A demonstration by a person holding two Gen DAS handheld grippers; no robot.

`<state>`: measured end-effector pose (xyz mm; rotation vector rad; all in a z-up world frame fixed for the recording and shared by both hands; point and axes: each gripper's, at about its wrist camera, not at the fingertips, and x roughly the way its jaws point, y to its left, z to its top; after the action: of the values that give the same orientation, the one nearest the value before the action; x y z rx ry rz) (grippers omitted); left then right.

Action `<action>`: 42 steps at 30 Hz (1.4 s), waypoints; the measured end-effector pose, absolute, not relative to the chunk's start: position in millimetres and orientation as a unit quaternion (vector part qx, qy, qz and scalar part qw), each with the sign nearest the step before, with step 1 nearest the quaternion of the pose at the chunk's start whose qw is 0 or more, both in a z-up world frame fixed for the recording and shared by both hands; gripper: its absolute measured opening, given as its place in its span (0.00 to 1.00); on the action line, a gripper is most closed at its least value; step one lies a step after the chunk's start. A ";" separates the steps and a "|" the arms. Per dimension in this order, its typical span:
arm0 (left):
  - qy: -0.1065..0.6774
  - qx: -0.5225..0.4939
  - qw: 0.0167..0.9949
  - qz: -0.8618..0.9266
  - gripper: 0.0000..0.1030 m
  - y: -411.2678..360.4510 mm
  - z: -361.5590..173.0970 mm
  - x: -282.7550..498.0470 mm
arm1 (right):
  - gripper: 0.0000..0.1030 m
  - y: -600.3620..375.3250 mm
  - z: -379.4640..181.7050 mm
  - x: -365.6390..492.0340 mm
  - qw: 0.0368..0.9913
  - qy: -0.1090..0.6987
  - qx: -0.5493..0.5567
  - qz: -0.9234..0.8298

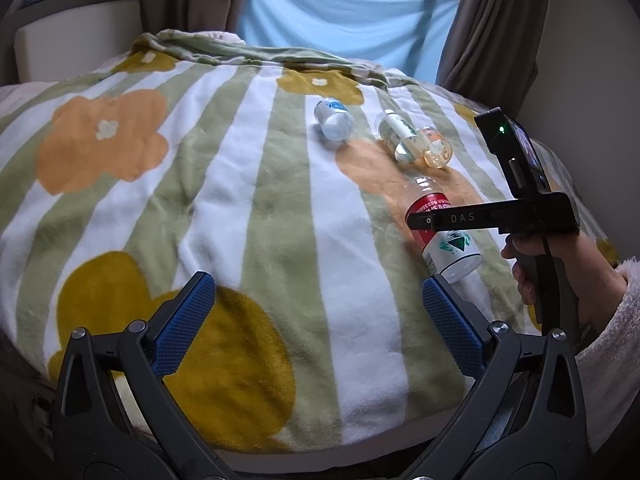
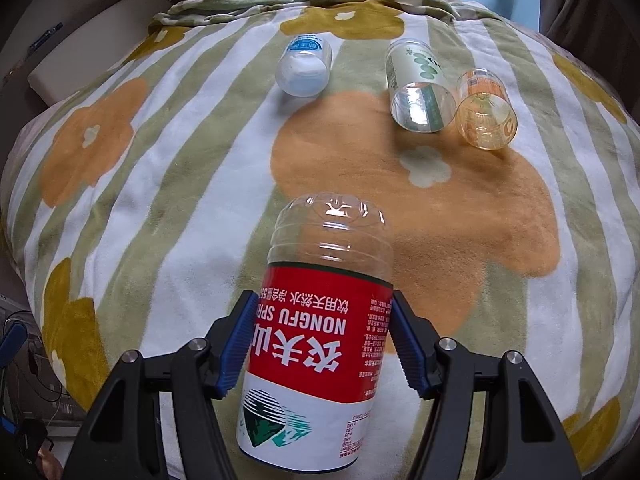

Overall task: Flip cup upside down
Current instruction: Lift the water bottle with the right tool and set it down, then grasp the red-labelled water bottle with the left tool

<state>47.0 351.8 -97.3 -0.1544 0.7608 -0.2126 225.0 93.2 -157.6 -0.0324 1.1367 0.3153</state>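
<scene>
The cup is a cut-off clear plastic bottle with a red and white Nongfu Spring label (image 2: pixel 316 344). My right gripper (image 2: pixel 322 340) is shut on it across the red label and holds it tilted, closed base pointing away and up, open end toward the camera. The left wrist view shows the same cup (image 1: pixel 442 232) gripped by the right gripper (image 1: pixel 424 220), above the blanket at the right. My left gripper (image 1: pixel 316 316) is open and empty, low over the near part of the blanket.
Three other cut-bottle cups lie on their sides on the flowered, striped blanket (image 2: pixel 180 184): a blue-labelled one (image 2: pixel 304 66), a green-labelled one (image 2: pixel 418 92) and an orange one (image 2: pixel 484 110). Curtains and a blue sheet (image 1: pixel 344 4) hang behind the bed.
</scene>
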 end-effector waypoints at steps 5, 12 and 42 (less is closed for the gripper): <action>0.380 -0.073 0.916 -0.103 1.00 347.5 -97.5 48.9 | 0.59 90.4 -164.3 227.0 0.827 0.542 -0.006 0.150; 0.374 -0.064 0.920 -0.097 1.00 337.5 -90.3 49.0 | 0.65 86.8 -165.2 230.3 0.816 0.553 0.018 0.169; 0.600 0.029 0.783 -0.164 1.00 173.7 -102.5 215.8 | 1.00 -45.9 -90.6 83.4 0.955 0.224 -0.012 0.196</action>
<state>215.8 173.7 -102.5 0.0636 1.2953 -0.3531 83.4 -45.9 -90.6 -0.0249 0.4544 0.3973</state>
